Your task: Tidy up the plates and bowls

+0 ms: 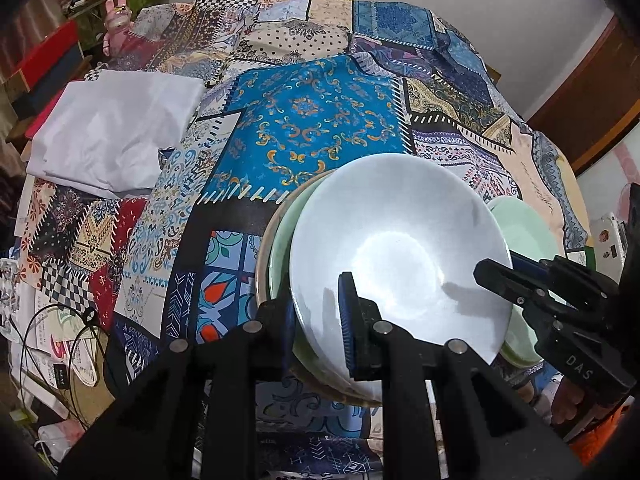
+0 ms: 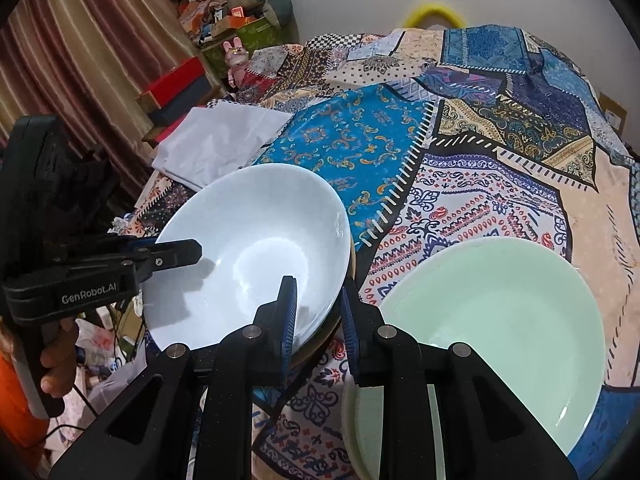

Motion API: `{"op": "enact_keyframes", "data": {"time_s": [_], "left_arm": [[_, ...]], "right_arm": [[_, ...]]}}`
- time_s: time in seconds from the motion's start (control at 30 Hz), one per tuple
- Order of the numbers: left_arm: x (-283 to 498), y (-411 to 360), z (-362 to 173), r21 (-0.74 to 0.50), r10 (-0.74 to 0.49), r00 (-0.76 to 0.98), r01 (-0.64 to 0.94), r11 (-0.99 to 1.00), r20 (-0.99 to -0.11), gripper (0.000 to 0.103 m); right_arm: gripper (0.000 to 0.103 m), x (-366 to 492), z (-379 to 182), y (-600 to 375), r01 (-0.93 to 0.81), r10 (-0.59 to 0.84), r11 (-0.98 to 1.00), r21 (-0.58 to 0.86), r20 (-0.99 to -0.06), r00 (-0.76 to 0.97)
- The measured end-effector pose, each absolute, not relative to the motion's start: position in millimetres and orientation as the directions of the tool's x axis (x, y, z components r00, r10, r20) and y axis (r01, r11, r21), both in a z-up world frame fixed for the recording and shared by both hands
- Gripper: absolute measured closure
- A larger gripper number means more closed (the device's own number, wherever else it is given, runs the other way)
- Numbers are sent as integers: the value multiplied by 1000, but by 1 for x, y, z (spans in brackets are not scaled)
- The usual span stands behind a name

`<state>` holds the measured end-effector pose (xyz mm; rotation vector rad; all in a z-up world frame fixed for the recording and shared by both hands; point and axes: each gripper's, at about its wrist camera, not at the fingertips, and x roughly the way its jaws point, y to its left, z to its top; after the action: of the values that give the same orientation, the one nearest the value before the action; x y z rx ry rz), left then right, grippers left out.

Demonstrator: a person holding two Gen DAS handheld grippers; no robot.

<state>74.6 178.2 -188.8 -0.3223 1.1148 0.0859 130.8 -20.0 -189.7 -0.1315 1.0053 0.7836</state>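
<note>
Near the front of a table under a patchwork cloth (image 1: 320, 120), a white bowl (image 1: 400, 240), topmost on a small stack, with the rim of a pale green dish (image 1: 280, 248) and a tan rim (image 1: 261, 256) peeping out beneath on one side. Straddling the near rim of that bowl, the left gripper (image 1: 314, 300): one blue-padded finger (image 1: 346, 312) inside the bowl, against or just above the inner wall, the other outside and partly hidden behind the stack. Narrow gap between the two, yet cannot tell whether truly pinching or merely set round the rim (a shadow on the glaze beside the inner pad, no clear sign of contact). Much the same on the opposite side with the right gripper (image 2: 318, 292): one finger (image 2: 288, 312) inside the white bowl, the other outside it, rim in between, opening narrow, grip not to be judged either way. In the right wrist view, the left gripper again at the bowl's far-left rim, upper finger laid over the inside, lower one out of sight, handle in a hand (image 2: 60, 360). Just beside the stack, on the right gripper's side, a mint-green plate (image 2: 500, 320) flat on the cloth, with what looks like a second pale rim under its near edge. Farther back, a folded white sheet (image 1: 112, 132); beyond the table, a pink rabbit figure (image 1: 116, 20) and a red box (image 1: 48, 56)
</note>
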Motion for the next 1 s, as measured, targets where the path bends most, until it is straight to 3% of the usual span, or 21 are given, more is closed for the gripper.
{"op": "enact_keyframes", "data": {"time_s": [0.63,0.77,1.0], "left_arm": [[74,178,-173,-192,-78,424,-234,953,-902,76],[67,175,-161,-123,-3,476,-221,967,-879,56],[63,189,-176,-142,-18,455,-240,960,-890,54]], "right_arm": [[76,131,-185,-35,-643,547,722,256,-780,304],[75,131,-186,-35,-642,552,720,263,-778,300],[75,133,-193,-31,-643,549,717,270,-786,282]]}}
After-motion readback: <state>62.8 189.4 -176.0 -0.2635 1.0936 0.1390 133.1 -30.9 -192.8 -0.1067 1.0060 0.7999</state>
